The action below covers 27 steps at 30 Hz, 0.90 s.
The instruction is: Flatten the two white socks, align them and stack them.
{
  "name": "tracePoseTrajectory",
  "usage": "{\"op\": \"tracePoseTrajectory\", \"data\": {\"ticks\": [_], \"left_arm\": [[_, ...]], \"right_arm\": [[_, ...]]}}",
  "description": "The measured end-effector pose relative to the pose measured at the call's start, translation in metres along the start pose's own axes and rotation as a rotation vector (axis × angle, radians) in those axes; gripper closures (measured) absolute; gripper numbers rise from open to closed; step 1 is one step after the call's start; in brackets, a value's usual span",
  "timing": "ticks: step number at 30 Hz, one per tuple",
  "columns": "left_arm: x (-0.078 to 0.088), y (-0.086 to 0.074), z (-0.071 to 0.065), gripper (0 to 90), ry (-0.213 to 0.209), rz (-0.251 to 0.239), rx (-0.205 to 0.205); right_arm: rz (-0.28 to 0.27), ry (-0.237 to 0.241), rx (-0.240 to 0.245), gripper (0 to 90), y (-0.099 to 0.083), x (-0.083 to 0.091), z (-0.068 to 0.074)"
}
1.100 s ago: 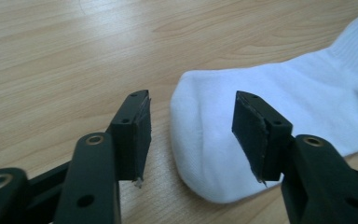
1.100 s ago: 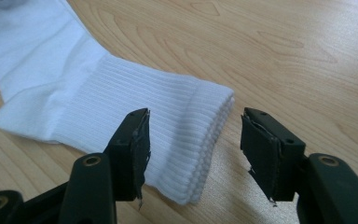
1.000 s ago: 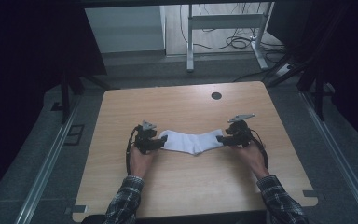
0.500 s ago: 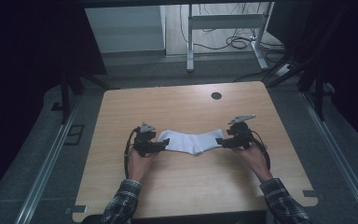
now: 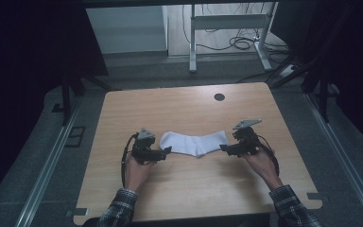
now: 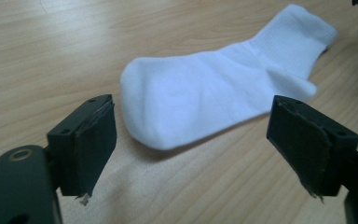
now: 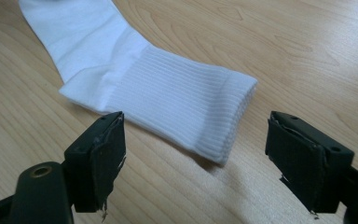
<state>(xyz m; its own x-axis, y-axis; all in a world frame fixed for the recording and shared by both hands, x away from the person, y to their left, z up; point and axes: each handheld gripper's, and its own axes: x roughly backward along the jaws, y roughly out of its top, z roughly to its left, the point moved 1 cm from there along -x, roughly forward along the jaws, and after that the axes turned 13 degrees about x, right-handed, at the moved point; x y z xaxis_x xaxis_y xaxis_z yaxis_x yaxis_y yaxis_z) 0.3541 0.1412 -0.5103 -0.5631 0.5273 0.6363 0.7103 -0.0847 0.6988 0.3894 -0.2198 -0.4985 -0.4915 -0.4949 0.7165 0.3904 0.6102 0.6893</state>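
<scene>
White ankle sock (image 5: 196,143) lies flat mid-surface (image 5: 179,106), toe towards the left edge, cuff towards the right. Left claw (image 5: 166,151) and right claw (image 5: 223,149) sit just off each end, jaws just opened, nothing between them; sock apparently released after being stretched out.

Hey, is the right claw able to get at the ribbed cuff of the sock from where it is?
Probably yes: the right claw stands open, facing the sock cuff, nothing between.
</scene>
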Motion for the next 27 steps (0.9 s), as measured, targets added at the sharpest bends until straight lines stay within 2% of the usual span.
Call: {"op": "tracePoseTrajectory", "data": {"ticks": [9,23,27], "left_arm": [[0.011,-0.011,-0.005,13.4,0.015,0.021,-0.038],[0.035,-0.036,-0.006,5.6,0.052,0.045,-0.068],[0.042,-0.044,-0.005,4.3,0.056,0.042,-0.063]], "right_arm": [[-0.016,0.003,-0.001,15.9,-0.006,0.012,0.001],[-0.029,0.008,0.019,11.9,-0.02,0.039,0.01],[-0.028,0.004,0.028,11.2,-0.026,0.047,0.014]]}}
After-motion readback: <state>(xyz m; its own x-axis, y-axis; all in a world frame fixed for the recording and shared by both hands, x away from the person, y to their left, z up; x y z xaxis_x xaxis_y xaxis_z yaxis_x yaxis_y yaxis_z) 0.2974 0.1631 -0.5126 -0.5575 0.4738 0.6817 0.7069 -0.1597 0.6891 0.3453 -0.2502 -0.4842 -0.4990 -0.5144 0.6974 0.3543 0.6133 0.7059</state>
